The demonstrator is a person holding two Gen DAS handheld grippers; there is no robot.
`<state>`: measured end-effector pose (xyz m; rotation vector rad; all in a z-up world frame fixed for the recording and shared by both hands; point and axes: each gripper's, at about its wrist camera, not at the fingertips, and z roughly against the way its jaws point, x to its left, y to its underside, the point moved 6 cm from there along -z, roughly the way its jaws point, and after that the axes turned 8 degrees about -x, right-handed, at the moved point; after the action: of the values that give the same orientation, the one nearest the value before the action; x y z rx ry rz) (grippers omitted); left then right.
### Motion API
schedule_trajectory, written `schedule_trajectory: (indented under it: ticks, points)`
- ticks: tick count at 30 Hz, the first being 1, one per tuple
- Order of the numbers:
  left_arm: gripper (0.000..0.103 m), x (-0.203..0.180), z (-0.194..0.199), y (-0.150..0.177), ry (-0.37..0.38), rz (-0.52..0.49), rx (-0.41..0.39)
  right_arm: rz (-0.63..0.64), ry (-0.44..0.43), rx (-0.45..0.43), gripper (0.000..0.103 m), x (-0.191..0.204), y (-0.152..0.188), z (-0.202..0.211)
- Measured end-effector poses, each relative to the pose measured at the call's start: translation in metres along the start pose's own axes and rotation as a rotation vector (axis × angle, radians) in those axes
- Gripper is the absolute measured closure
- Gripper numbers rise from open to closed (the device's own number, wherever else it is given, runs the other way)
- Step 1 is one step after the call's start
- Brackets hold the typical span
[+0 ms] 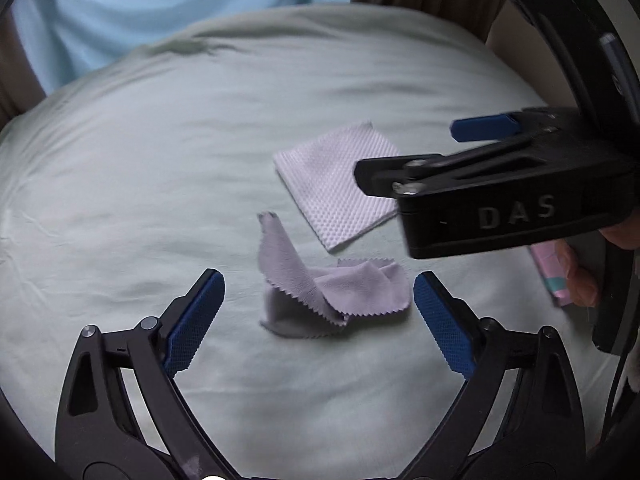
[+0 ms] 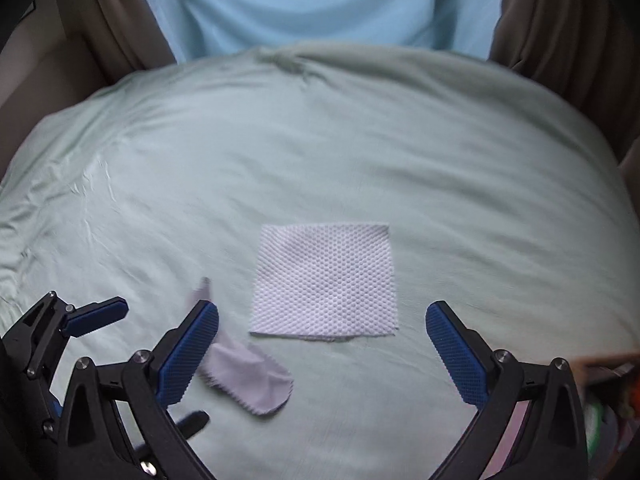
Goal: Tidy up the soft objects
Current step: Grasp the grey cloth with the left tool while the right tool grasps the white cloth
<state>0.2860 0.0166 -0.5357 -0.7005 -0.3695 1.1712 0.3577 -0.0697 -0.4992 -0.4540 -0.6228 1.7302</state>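
A crumpled lilac cloth with pinked edges (image 1: 320,288) lies on the pale green sheet (image 1: 140,200), between the tips of my open left gripper (image 1: 318,304). A white textured square cloth (image 1: 332,184) lies flat just beyond it. My right gripper (image 1: 404,156) comes in from the right above the white cloth, open and empty. In the right wrist view the white cloth (image 2: 324,280) lies ahead of the open right gripper (image 2: 322,332), the lilac cloth (image 2: 248,376) sits at lower left, and the left gripper (image 2: 160,364) shows at the far left.
A person in a light blue shirt (image 2: 320,0) sits beyond the sheet. Brown curtains (image 2: 560,40) hang on either side. A pink and teal item (image 1: 552,276) lies at the right edge by the hand. Colourful items (image 2: 608,400) sit at lower right.
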Motion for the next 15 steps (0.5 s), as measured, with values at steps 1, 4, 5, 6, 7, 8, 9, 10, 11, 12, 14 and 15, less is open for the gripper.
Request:
schedule_trajectory:
  ticks: [1, 4, 5, 6, 7, 8, 9, 10, 11, 12, 14, 15]
  points:
    - [0.008, 0.000, -0.007, 0.003, 0.002, 0.003, 0.004, 0.005, -0.001, 0.007, 0.000, -0.003, 0.002, -0.009]
    - [0.008, -0.003, -0.023, 0.011, 0.016, 0.015, 0.018, 0.022, 0.005, 0.029, 0.000, -0.010, 0.009, -0.031]
    - [0.008, -0.005, -0.028, 0.014, 0.025, 0.015, 0.028, 0.025, 0.006, 0.035, 0.000, -0.011, 0.010, -0.036]
    - [0.009, -0.008, -0.033, 0.017, 0.027, 0.013, 0.038, 0.025, 0.006, 0.044, 0.000, -0.014, 0.013, -0.043]
    - [0.011, -0.010, -0.037, 0.020, 0.024, 0.010, 0.046, 0.024, 0.004, 0.048, 0.000, -0.015, 0.015, -0.047]
    - [0.015, -0.013, -0.041, 0.023, 0.027, 0.006, 0.055, 0.024, 0.001, 0.052, 0.000, -0.016, 0.017, -0.051]
    - [0.016, -0.016, -0.043, 0.025, 0.017, -0.004, 0.055, 0.023, -0.006, 0.053, 0.000, -0.016, 0.019, -0.054]
    - [0.016, -0.018, -0.044, 0.026, 0.005, -0.019, 0.047, 0.026, -0.011, 0.053, 0.000, -0.016, 0.020, -0.056]
    - [0.017, -0.018, -0.042, 0.026, 0.002, -0.026, 0.043, 0.035, -0.012, 0.050, 0.000, -0.014, 0.021, -0.057]
    - [0.020, -0.018, -0.042, 0.026, -0.001, -0.030, 0.041, 0.053, -0.011, 0.041, 0.000, -0.012, 0.021, -0.058]
    - [0.028, -0.019, -0.041, 0.026, 0.000, -0.035, 0.032, 0.084, -0.033, 0.026, 0.002, -0.005, 0.020, -0.057]
    - [0.036, -0.018, -0.040, 0.024, 0.000, -0.039, 0.029, 0.104, -0.046, 0.021, 0.005, 0.001, 0.020, -0.057]
